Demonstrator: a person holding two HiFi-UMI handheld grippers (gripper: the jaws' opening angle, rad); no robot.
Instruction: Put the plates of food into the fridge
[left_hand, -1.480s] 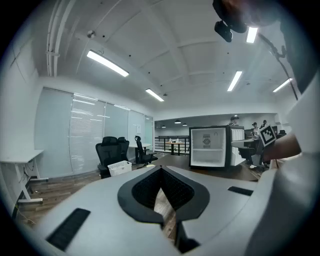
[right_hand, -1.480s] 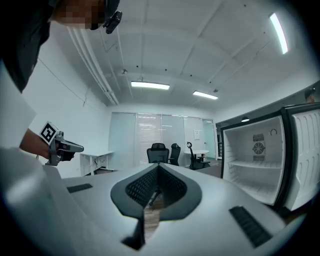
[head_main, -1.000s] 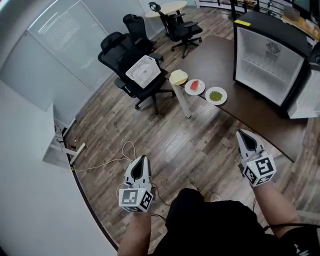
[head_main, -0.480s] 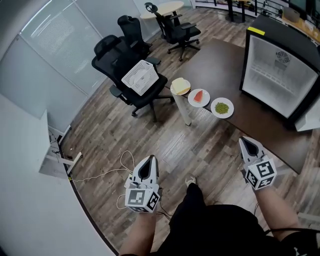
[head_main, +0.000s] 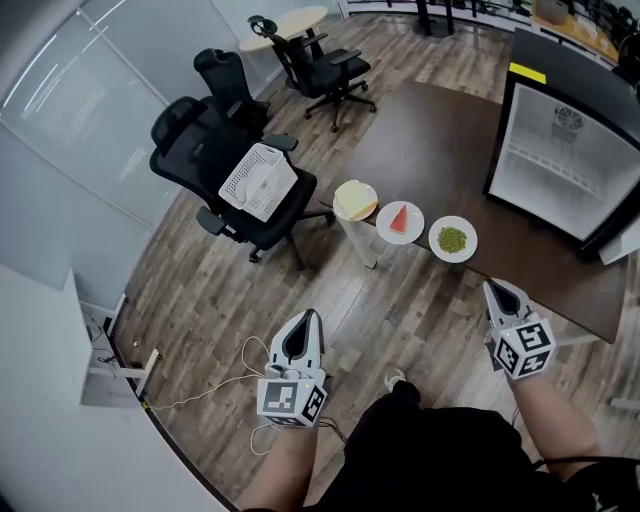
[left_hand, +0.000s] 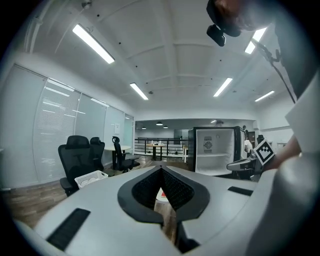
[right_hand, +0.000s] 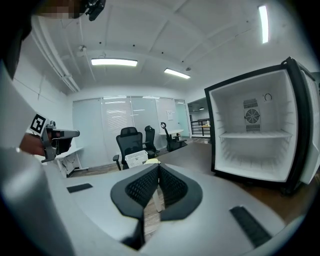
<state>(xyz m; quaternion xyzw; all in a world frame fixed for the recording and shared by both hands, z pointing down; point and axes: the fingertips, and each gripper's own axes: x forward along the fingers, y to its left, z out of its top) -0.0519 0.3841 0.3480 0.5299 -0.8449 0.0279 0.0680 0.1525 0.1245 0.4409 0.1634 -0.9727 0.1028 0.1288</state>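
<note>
- While aimed toward the table (head_main: 430, 130), held low over the wood floor (head_main: 200, 290): left gripper (head_main: 312, 318), clenched tip to tip, grasping nothing.
- Level with it on the other side: right gripper (head_main: 493, 289), likewise clenched shut and empty, its tip just short of the table's near edge in the head view.
- Lined up along that near edge, well ahead of both grippers, none touched: bread plate (head_main: 355, 200) at the corner, red-food plate (head_main: 400, 221) just beside it, green-food plate (head_main: 453, 240) next, closest to the right gripper.
- Standing on the table right of the plates and apart from them: fridge (head_main: 565, 165), door swung open, white inside, one shelf across the middle, a round fan grille on the back wall.
- Seen from the left gripper view: a bit of the red-food plate in the slot below the closed tips, the fridge beyond, the right gripper's marker cube at the right edge.
- Seen from the right gripper view: the fridge large at the right, the left gripper far left.
- Parked left of the table, near the bread plate: black chair (head_main: 200, 150) with a white basket (head_main: 258, 180) on its seat.
- Trailing over the floor by the left gripper: thin pale cable (head_main: 250, 350).
</note>
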